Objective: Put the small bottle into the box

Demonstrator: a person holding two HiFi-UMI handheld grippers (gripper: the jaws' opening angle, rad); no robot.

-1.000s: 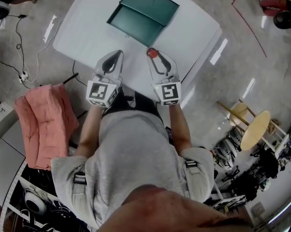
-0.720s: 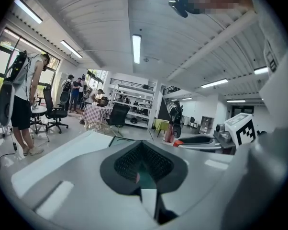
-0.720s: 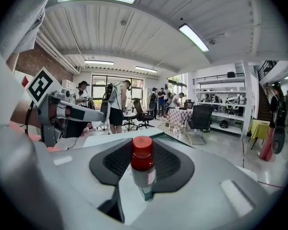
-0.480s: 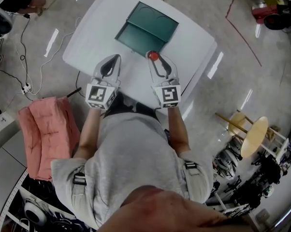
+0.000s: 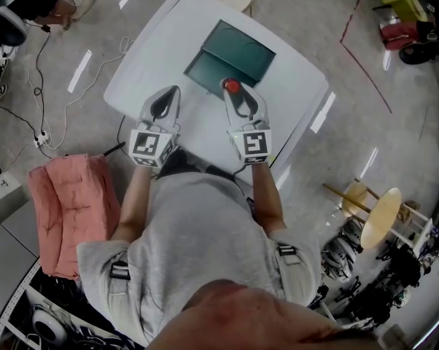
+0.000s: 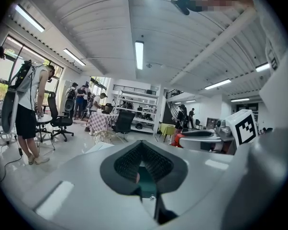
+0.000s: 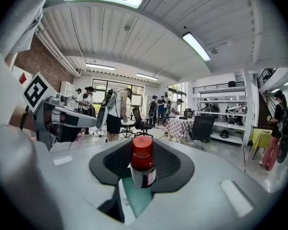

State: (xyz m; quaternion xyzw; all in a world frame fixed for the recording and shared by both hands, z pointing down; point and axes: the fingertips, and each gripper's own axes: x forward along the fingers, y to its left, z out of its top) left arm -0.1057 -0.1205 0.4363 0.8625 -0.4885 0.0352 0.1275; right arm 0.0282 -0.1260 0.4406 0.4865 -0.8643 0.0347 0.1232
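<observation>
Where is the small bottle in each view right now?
Head view: small bottle upper centre, at the green box's near edge.
Left gripper view: red patch right of centre, probably its cap.
Right gripper view: dead centre, clamped between the jaws.
Shared landmark: the green box, under the jaws in both gripper views.

The polished grey floor [image 5: 351, 130] gleams with streaks of light. The smooth white table [image 5: 296, 86] has a soft sheen, and the dark green box [image 5: 238, 53] on it looks matt. The small dark bottle [image 7: 142, 164] has a glossy red plastic cap. On the left lies soft pink quilted cloth [image 5: 70, 203].
</observation>
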